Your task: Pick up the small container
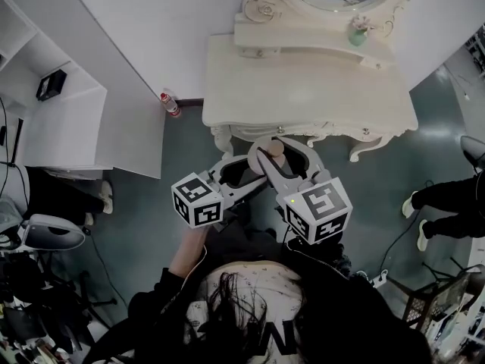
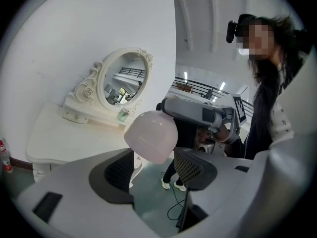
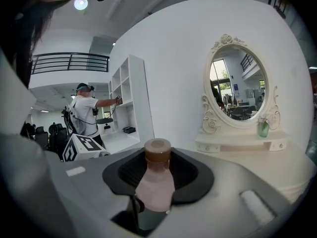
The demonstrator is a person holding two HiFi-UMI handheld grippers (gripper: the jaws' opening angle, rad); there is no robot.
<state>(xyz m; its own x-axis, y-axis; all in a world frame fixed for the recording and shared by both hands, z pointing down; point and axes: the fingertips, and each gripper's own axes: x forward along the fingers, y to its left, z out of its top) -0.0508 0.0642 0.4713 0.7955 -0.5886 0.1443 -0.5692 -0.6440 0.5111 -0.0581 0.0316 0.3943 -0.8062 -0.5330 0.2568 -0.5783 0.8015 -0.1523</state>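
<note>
The small container is a pale pink bottle (image 1: 275,151) with a brown cap. It sits upright between the pads of my right gripper (image 1: 274,144), which is shut on its body (image 3: 155,185), held in the air in front of the dressing table. My left gripper (image 1: 256,174) crosses under the right one from the left. In the left gripper view the bottle's rounded base (image 2: 151,135) hangs just over that gripper's tips, its jaws stand apart with floor showing between them, and the right gripper (image 2: 198,114) is behind the bottle. The left gripper's marker cube (image 3: 79,148) shows at the left of the right gripper view.
A cream dressing table (image 1: 303,89) with an oval mirror (image 3: 237,90) stands just ahead, a green vase (image 1: 358,32) on its shelf. A white shelf unit (image 1: 61,120) is at left, a red-capped bottle (image 1: 170,103) on the floor beside it. Another person's legs (image 1: 447,196) are at right.
</note>
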